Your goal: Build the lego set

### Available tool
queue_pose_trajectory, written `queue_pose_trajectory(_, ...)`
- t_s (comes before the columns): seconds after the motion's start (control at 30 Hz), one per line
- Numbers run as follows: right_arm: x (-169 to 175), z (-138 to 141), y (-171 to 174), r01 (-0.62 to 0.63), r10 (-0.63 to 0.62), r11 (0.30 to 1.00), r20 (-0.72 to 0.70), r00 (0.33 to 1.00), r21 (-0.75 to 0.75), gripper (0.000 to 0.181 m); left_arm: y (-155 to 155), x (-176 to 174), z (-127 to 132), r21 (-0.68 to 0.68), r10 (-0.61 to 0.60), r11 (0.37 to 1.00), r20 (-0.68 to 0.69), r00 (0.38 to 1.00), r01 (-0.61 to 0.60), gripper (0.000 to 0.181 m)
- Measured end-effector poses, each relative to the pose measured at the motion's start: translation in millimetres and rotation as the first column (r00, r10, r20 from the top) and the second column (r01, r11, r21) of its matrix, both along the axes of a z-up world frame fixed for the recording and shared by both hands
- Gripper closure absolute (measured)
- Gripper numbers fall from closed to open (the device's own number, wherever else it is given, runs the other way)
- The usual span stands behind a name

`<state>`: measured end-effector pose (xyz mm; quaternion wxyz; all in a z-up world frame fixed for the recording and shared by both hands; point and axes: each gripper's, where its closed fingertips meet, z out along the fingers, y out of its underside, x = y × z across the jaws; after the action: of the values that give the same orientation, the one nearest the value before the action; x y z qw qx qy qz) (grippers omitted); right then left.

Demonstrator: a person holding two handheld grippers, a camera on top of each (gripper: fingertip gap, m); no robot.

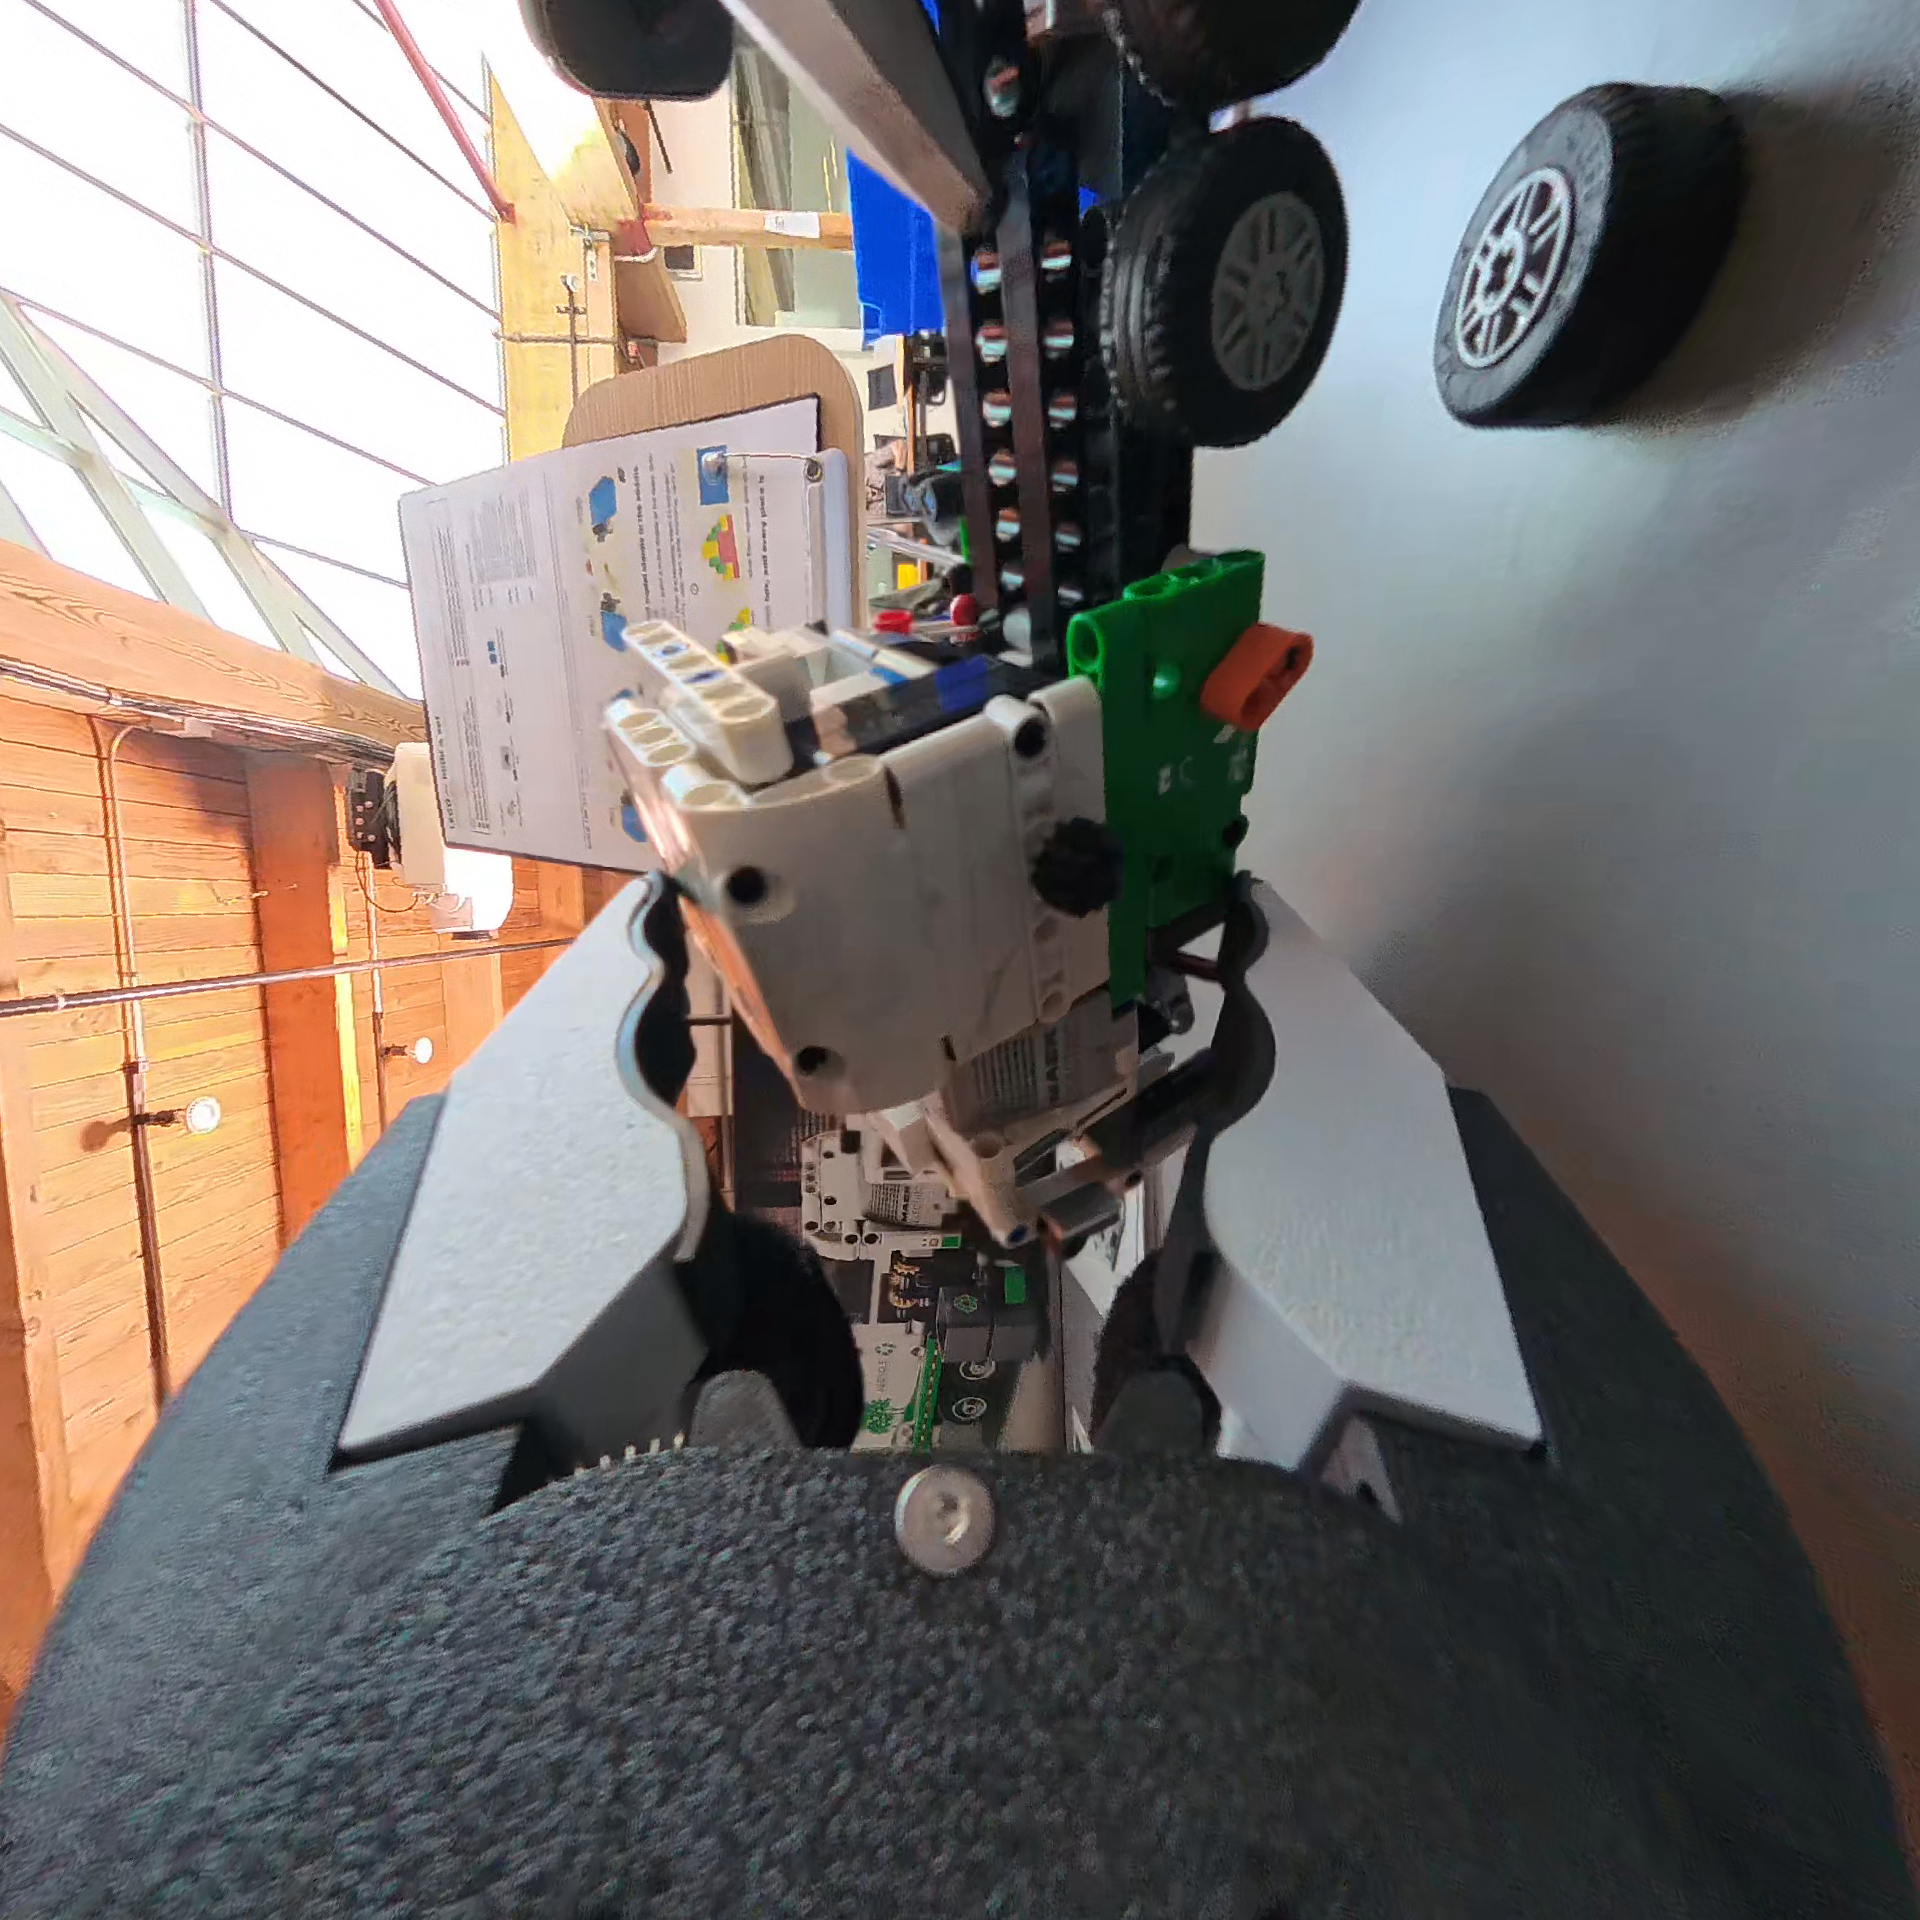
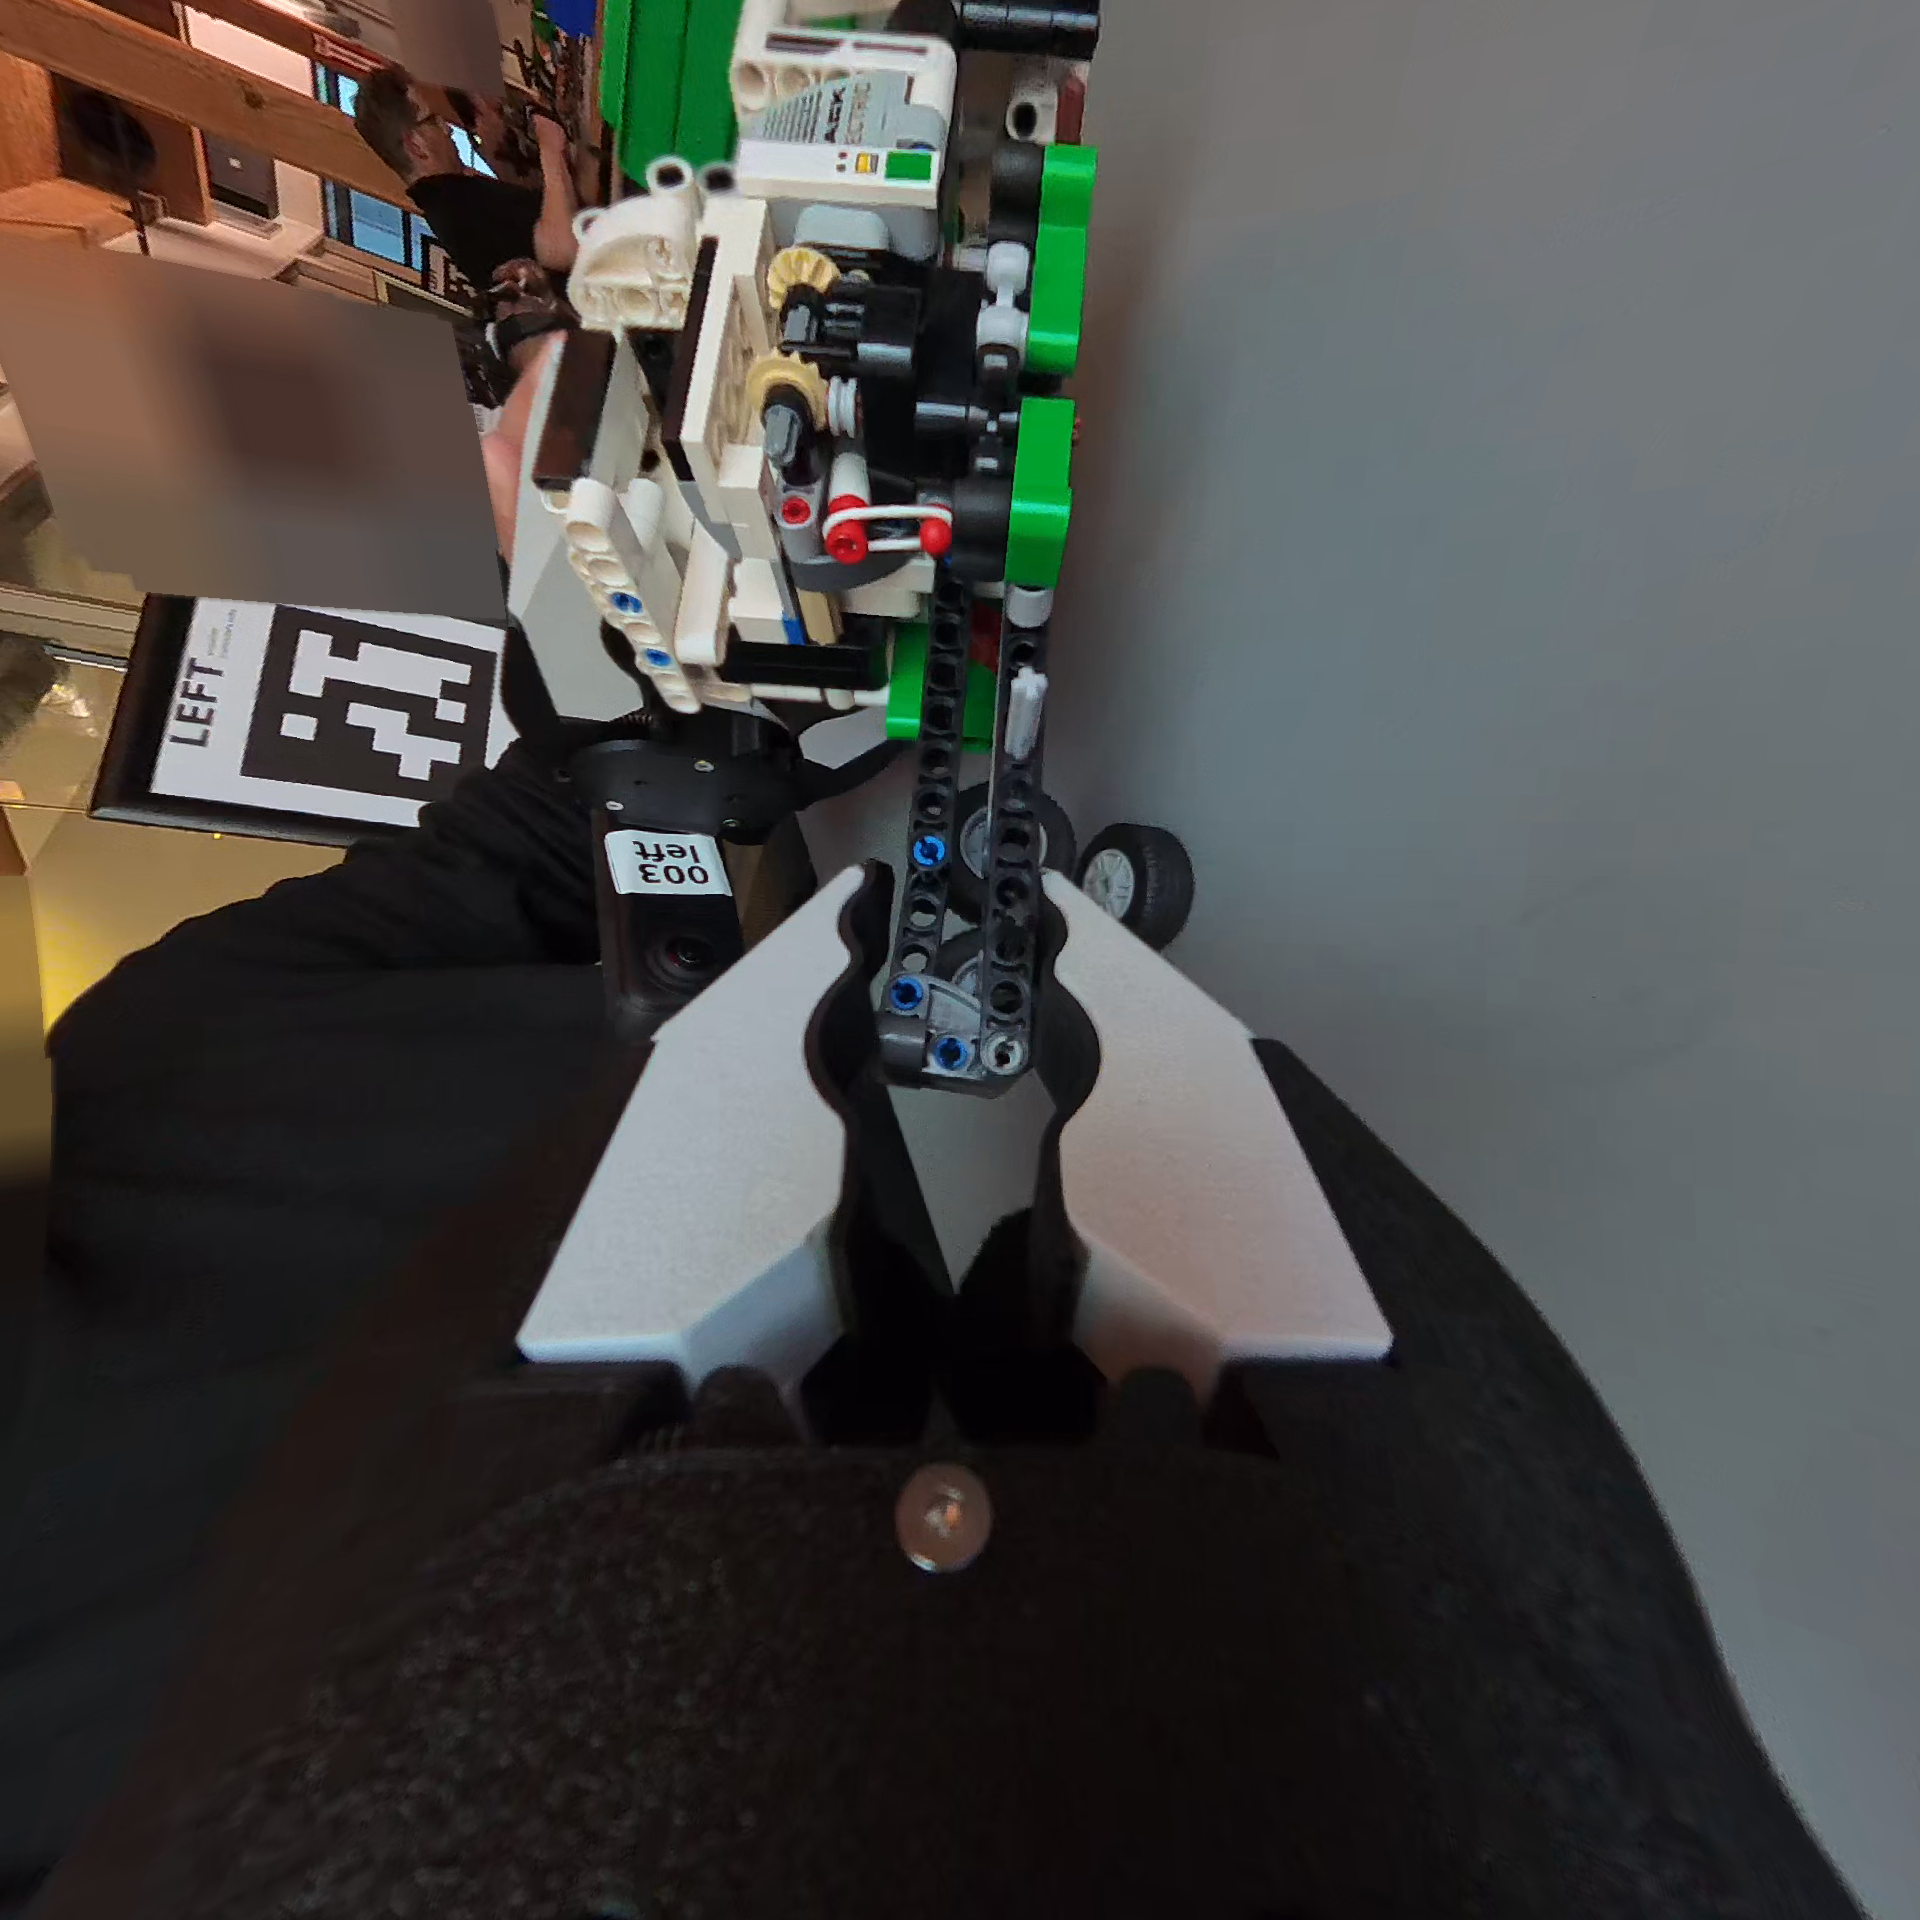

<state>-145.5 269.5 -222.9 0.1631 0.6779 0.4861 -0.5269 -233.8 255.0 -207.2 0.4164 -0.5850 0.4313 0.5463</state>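
Observation:
A partly built lego truck is held on its side against the white table (image 1: 1662, 935). Its white cab (image 1: 894, 883) with a green panel (image 1: 1174, 748) and orange piece (image 1: 1252, 675) sits between my left gripper's (image 1: 945, 935) fingers, which are shut on it. The black holed frame (image 1: 1029, 416) runs away from the cab, with one wheel (image 1: 1236, 281) mounted. My right gripper (image 2: 956, 935) is shut on the rear end of the black frame (image 2: 961, 997). The cab's gears and red pins (image 2: 883, 530) face this view. The left gripper's body (image 2: 675, 831) is behind the cab.
A loose wheel (image 1: 1579, 260) lies on the table beside the frame, and two wheels (image 2: 1138, 883) show by the frame in the right wrist view. An instruction sheet (image 1: 582, 644) stands behind. A printed booklet (image 1: 914, 1309) lies under the left gripper. A person (image 2: 457, 177) is in the background.

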Motion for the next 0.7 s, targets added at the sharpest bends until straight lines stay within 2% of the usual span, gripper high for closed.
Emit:
queue_pose_trajectory(0.1, -1, -7, 9, 0.013, -0.014, 0.999, 0.031, 0.999, 0.030, 0.157, -4, 0, -3, -0.023, -0.013, 1.000, -0.008, 1.000, 0.013, 0.099)
queue_pose_trajectory(0.2, -3, -6, 9, 0.024, -0.022, 0.999, 0.044, 0.999, -0.030, 0.157, -7, 3, 0, -0.015, -0.030, 0.999, 0.002, 1.000, 0.030, 0.103)
queue_pose_trajectory(0.33, -6, -8, 12, 0.010, -0.011, 0.999, 0.032, 0.999, 0.043, 0.157, -13, 5, -4, -0.040, -0.034, 0.999, 0.045, 0.998, 0.036, 0.104)
queue_pose_trajectory(0.47, -10, -11, 16, -0.055, 0.062, 0.968, -0.018, 0.998, 0.246, 0.157, -26, 12, -14, -0.124, -0.069, 0.988, 0.206, 0.976, 0.096, 0.102)
queue_pose_trajectory(0.57, -12, -14, 20, -0.097, 0.122, 0.923, -0.044, 0.992, 0.373, 0.158, -40, 17, -14, -0.173, -0.078, 0.974, 0.356, 0.931, 0.147, 0.103)
queue_pose_trajectory(0.7, -19, -14, 22, -0.106, 0.165, 0.878, -0.088, 0.982, 0.466, 0.158, -55, 11, -18, -0.234, -0.023, 0.957, 0.525, 0.851, 0.171, 0.100)
